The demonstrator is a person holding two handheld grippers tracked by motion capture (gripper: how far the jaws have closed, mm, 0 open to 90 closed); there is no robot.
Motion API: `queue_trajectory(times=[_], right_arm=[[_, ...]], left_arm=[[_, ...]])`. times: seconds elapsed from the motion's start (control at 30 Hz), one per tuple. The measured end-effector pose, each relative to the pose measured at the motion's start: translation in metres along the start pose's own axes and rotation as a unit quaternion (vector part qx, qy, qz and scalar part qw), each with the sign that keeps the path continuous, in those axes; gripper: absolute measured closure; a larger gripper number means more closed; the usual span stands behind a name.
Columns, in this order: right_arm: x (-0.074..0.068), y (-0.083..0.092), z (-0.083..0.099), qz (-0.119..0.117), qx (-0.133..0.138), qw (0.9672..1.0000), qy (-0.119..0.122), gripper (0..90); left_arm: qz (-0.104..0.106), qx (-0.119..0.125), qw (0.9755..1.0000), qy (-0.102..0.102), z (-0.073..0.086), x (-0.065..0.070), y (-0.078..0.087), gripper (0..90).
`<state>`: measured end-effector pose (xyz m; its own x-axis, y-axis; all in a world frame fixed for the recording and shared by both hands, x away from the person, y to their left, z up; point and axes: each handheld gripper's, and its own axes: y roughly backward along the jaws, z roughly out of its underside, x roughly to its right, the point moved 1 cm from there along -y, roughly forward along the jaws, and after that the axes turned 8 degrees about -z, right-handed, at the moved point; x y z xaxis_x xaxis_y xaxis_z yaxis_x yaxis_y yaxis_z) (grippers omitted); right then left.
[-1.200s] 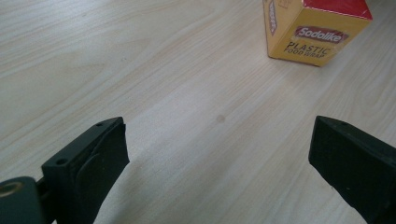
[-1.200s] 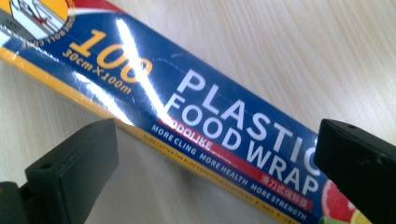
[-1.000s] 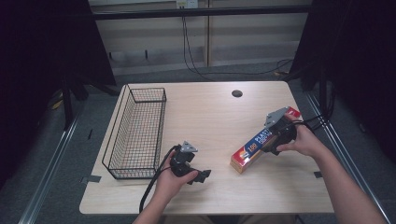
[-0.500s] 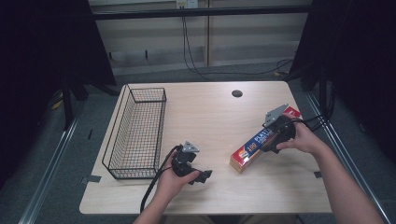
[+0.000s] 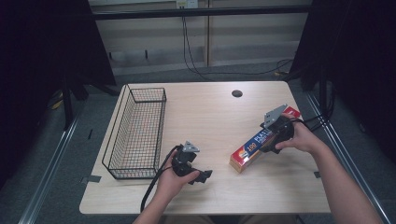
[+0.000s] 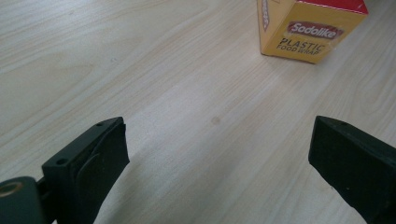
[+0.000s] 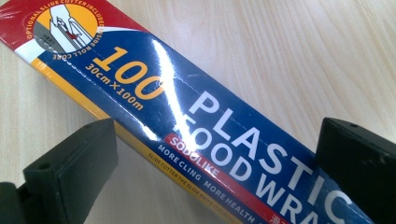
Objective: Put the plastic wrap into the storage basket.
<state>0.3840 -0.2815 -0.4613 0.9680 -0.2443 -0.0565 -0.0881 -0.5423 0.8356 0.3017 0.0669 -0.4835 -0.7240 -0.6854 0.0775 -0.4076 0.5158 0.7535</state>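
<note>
A long box of plastic food wrap, blue and red with a yellow side, lies slantwise on the right half of the wooden table. My right gripper hangs over its middle, open, one jaw on either side of the box; in the right gripper view I cannot tell whether the jaws touch it. My left gripper rests low near the front edge, open and holding nothing. In the left gripper view the box's yellow end lies ahead, well beyond the jaws.
A black wire basket stands along the table's left side, with nothing in it. A dark round hole sits near the far edge. The left gripper's cable trails off the front edge.
</note>
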Motion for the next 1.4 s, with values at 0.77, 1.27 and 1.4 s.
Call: queue_trajectory(times=[0.77, 1.27, 1.4], right_arm=[[0.003, -0.007, -0.009, -0.021, -0.006, 0.9997, 0.013, 0.0], [-0.004, -0.025, -0.017, -0.021, -0.039, 0.9972, 0.06, 0.3], [-0.005, -0.029, -0.024, -0.038, -0.059, 0.9962, 0.051, 14.2]], left_arm=[[0.002, -0.007, 1.0, -0.006, -0.001, 0.004, -0.005, 4.6], [-0.005, -0.006, 1.0, -0.005, 0.0, 0.001, -0.003, 4.6], [-0.006, -0.006, 0.9999, -0.004, 0.001, 0.0, -0.002, 4.6]])
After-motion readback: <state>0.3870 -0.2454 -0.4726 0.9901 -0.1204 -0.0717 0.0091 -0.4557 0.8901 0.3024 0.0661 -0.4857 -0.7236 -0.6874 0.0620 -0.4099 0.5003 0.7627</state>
